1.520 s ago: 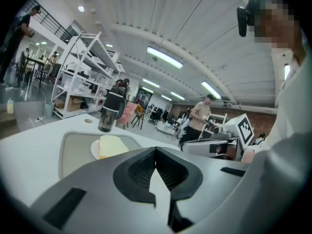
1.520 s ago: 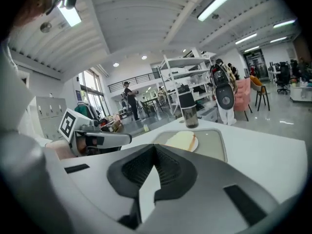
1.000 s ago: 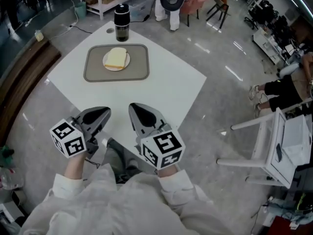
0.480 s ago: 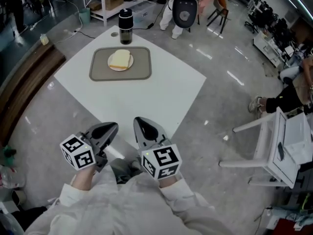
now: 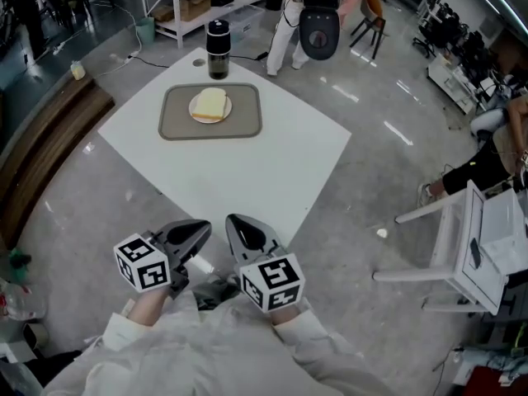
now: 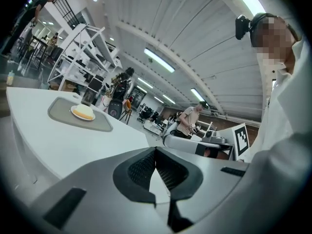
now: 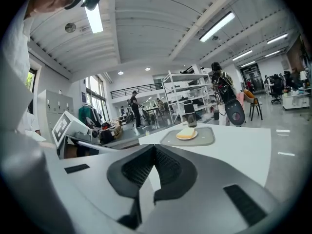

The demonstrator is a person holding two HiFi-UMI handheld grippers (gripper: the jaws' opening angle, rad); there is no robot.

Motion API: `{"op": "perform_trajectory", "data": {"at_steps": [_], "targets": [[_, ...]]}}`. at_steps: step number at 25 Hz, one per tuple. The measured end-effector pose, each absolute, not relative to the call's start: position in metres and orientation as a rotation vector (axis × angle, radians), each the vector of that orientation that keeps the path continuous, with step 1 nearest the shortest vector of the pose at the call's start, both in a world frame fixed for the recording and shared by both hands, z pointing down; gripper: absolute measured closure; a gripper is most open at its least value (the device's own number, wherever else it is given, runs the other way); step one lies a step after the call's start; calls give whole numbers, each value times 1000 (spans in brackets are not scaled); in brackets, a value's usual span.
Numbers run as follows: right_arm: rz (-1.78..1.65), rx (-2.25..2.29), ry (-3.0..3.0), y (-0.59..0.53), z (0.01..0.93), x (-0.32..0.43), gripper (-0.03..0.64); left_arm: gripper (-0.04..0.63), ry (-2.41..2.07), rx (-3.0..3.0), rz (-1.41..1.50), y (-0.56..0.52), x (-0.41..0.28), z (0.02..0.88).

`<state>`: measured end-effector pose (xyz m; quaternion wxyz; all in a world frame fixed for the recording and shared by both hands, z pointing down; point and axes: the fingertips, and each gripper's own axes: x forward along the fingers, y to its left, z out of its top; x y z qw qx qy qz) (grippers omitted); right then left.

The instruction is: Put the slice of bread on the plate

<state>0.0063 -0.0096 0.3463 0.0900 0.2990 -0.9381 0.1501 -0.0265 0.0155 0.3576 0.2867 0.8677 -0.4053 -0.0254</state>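
One slice of bread [image 5: 210, 103] lies flat on a single small white plate [image 5: 192, 110], covering most of it so that only a thin rim shows round the edges. The plate sits in the middle of one grey-brown tray [image 5: 177, 124] with rounded corners, at the far side of the white square surface [image 5: 247, 172]. Just beyond the tray's far edge stands one dark bottle [image 5: 218, 48], upright; whether it touches the tray cannot be told. There are two hand-held grippers, both low at the near corner of the surface and well apart from the tray. The left hand-held gripper [image 6: 156, 149] is clenched with nothing in it: its ribbed pads meet at the tips and only a pale sliver of the surface shows in the gap behind them. The right hand-held gripper [image 7: 155, 148] is likewise clenched and empty, its tips together. Each carries one marker cube, left [image 5: 144, 262] and right [image 5: 272, 282], and the person's pale sleeves [image 5: 206, 345] are cut off by the lower edge of the head view. In both gripper views the bread appears small and far off, and the wide lens bends the room. Beyond the surface one person [image 5: 318, 11] stands with a dark round-fronted pack, head and shoulders cut off by the top of the picture. At the right edge a second, seated person [image 5: 487, 159] is only partly in view.
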Motion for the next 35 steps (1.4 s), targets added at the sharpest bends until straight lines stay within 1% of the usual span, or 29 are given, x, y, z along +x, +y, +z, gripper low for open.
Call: {"op": "perform_trajectory", "data": {"at_steps": [9,15,28,35], "targets": [[444,849,-2785,4,343,7,603,586,-1012,2350,-44,23,-13,356],[487,842,-2775,10,345,8,603,586,-999,2374,-30,30,-12,357],[461,822,-2744,17,347,11,603,586,-1029,2362,-26,34,-19,357],[622,824,-2757,21,352,15,603,586,-1025,2356,-29,37,-20,360]]}}
